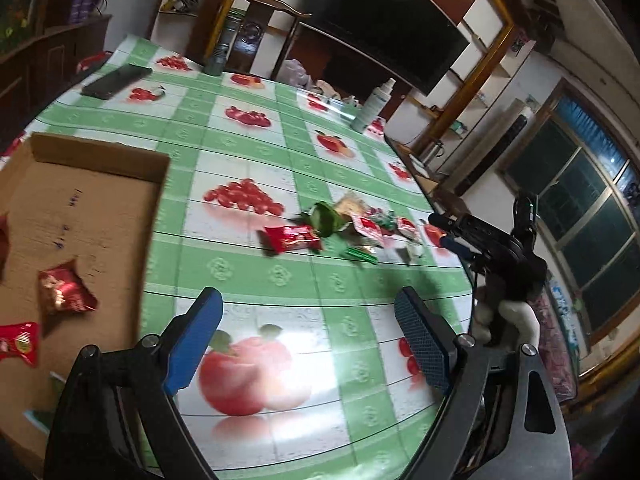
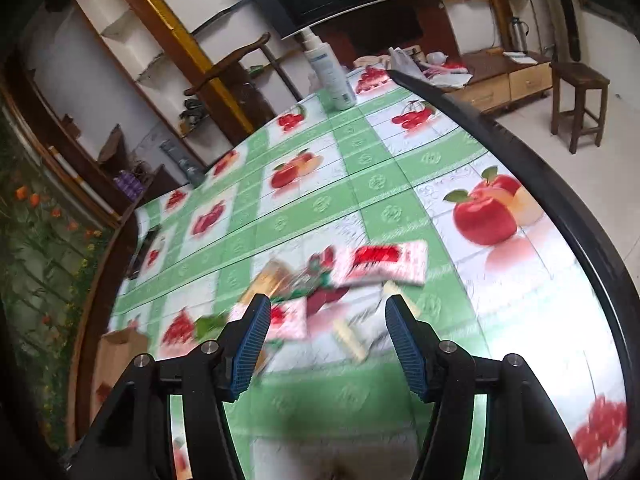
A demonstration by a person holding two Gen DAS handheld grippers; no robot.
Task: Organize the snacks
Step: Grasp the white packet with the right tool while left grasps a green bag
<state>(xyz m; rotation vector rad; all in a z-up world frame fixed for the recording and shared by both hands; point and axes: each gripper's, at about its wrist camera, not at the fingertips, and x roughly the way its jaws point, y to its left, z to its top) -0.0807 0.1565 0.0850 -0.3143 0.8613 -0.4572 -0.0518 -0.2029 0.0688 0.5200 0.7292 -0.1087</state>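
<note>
Left wrist view: nearest the camera, the left gripper [image 1: 308, 334] stands with its blue-padded jaws wide and nothing between them, above the table [image 1: 248, 152] with its green check cloth printed with fruit. At the left sits a shallow cardboard box [image 1: 92, 196]; a dark red snack packet [image 1: 64, 294] and a bright red packet [image 1: 18, 342] lie on its floor at the near left. At mid-table, to the right of centre, lies the pile of loose snacks [image 1: 348, 226]: a red packet [image 1: 292, 238] at its left edge, a green wrapper [image 1: 326, 220] just behind it, and white-and-red sachets further right. The right gripper [image 1: 452, 232] enters from the right, close beside the pile; a white-gloved hand [image 1: 516, 316] holds its grip. A white spray bottle [image 1: 372, 106] and a dark phone [image 1: 116, 80] stand far off.

Right wrist view (motion-blurred): the right gripper [image 2: 322, 330] shows its jaws moderately apart and empty, poised over the same pile [image 2: 320, 292]. A white-and-red sachet [image 2: 380, 262] lies beyond the fingertips; cream-coloured sticks [image 2: 350, 338] lie on the cloth between the jaws.
</note>
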